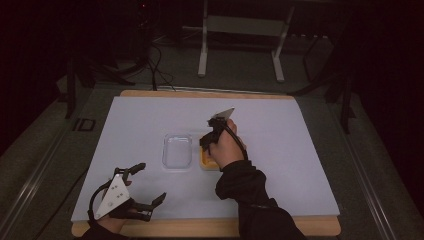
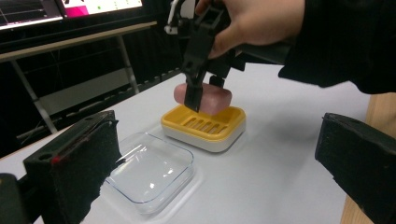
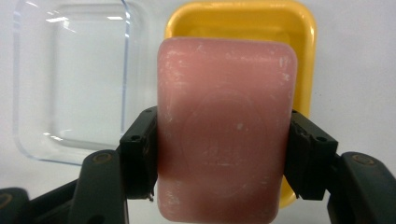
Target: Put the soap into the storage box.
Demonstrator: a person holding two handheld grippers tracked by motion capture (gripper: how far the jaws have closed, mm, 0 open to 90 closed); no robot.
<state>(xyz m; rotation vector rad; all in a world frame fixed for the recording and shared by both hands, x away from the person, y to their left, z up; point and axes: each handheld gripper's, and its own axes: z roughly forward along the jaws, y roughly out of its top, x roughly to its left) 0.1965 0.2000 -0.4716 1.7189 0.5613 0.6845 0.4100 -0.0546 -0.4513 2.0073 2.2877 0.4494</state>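
My right gripper [image 3: 224, 161] is shut on a pink soap bar [image 3: 226, 93], with its black pads pressed on the bar's two long sides. It holds the bar [image 2: 212, 100] low over a yellow slotted soap dish [image 2: 205, 126] on a white base. I cannot tell whether the bar touches the dish. From above, the right gripper [image 1: 207, 145] points down at the dish [image 1: 204, 162] near the table's middle. My left gripper [image 1: 152, 181] rests open near the front left, jaws wide apart with nothing between them.
A clear plastic tray [image 1: 177, 151] lies empty just left of the dish, also seen as the clear tray [image 3: 70, 84]. A pale blue mat [image 1: 280, 145] covers the wooden table. Dark stands and cables sit on the floor beyond the far edge.
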